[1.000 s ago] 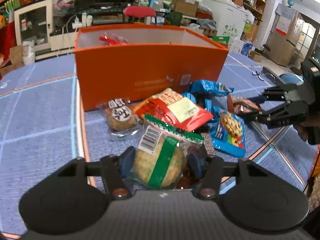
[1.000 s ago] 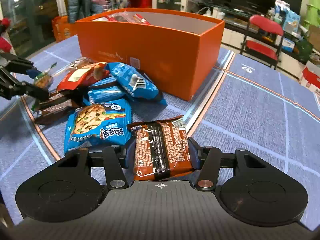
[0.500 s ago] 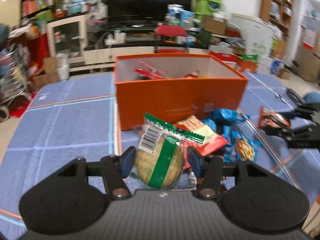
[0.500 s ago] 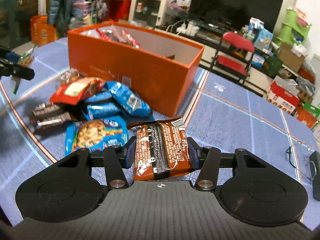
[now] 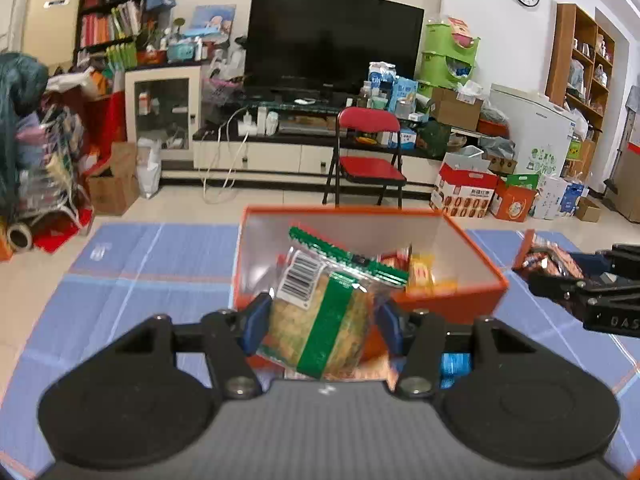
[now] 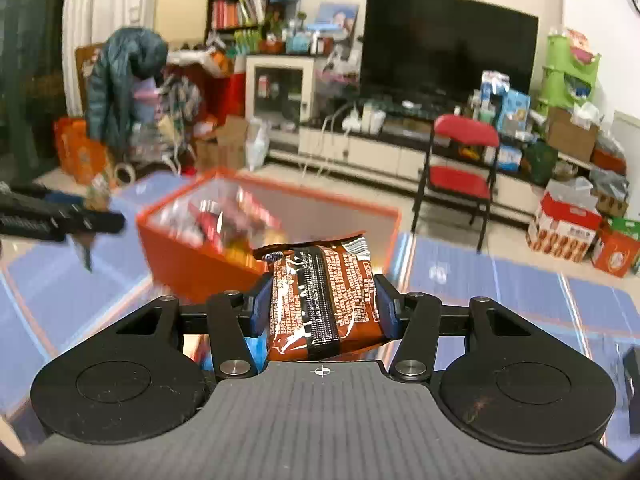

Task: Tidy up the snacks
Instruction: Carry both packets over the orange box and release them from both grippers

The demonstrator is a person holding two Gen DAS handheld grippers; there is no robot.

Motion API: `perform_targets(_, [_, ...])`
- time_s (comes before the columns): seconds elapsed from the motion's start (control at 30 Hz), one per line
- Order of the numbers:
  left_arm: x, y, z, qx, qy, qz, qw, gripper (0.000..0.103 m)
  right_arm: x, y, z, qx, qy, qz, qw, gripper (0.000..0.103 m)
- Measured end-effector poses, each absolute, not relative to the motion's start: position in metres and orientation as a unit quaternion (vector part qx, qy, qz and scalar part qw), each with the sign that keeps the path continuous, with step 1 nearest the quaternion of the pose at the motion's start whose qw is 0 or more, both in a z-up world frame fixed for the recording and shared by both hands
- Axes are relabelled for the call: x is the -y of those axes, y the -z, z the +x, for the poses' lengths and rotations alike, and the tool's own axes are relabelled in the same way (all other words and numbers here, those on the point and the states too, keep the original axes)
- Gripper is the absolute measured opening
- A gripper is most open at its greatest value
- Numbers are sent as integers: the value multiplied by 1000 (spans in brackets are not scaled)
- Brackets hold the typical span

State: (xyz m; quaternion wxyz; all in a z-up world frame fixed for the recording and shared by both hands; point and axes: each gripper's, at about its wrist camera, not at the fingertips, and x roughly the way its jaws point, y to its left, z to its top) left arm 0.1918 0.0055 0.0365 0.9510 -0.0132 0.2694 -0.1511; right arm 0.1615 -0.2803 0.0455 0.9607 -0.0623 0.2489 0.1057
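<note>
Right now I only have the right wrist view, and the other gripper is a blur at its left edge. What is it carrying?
Observer: The left gripper is shut on a clear cracker packet with a green stripe and a barcode.
Reviewer: Has it reached the box?
Observer: In the left wrist view the packet hangs in front of the orange box; whether it is over the opening, I cannot tell.
Reviewer: My box is smeared. What is inside?
Observer: A yellow packet, with red packets beside it.
</note>
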Motion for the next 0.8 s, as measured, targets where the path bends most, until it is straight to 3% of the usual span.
perform_targets(0.27, [48,-49,286,-282,152,-30,947,55,255,-66,252,-254,-100,-65,960,39])
perform_targets(0.3, [54,-44,297,-287,157,-35,944,59,253,-62,266,-268,-96,-71,956,40])
perform_targets(0.33, [56,-40,305,-291,157,-38,943,78,250,-58,276,-278,-87,-76,954,47])
perform_targets(0.37, [57,-40,306,-290,145,-41,945,82,250,-56,280,-275,-76,-79,955,53])
perform_targets(0.43, [51,-48,290,-262,127,-43,956,88,250,-63,273,-258,-66,-78,961,54])
perform_targets(0.53, [39,-61,253,-231,132,-19,964,99,258,-74,241,-219,-68,-69,971,65])
perform_targets(0.63, [17,-60,210,-226,126,-15,966,100,265,-69,194,-199,-72,-69,975,71])
perform_targets(0.8, [-20,-23,143,-256,63,-35,964,100,271,-23,114,-225,-56,-20,973,71])
